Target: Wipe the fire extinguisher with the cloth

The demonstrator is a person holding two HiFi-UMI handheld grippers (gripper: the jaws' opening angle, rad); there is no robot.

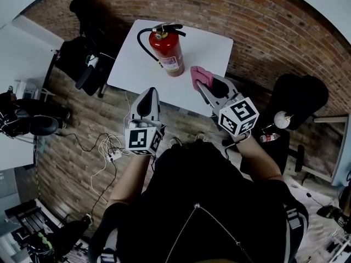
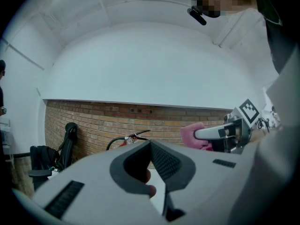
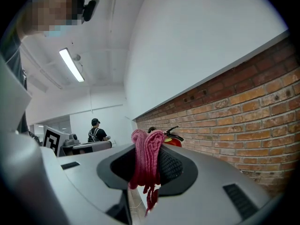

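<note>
**Pink knitted cloth (image 1: 200,75) pinched in right gripper (image 1: 204,86)**

Its jaws clamp the cloth over the white rectangular table's (image 1: 205,45) near edge. The left gripper (image 1: 148,95), jaws together and empty, hovers beside it. The red cylindrical fire extinguisher (image 1: 168,51) stands upright on the table, apart from both.

Left gripper view: fire extinguisher (image 2: 135,137) body was hidden behind left gripper (image 2: 150,143); only handle and hose arc were seen above closed jaws. Reddish patch (image 2: 150,190) glimpsed in gap below jaw tips, not identified.

Right gripper view: extinguisher largely masked by cloth (image 3: 146,158) clamped in right gripper (image 3: 149,142).

Head view: label (image 1: 174,63) print too small to be read. Table (image 1: 131,64) near edge partly covered by both grippers.
</note>
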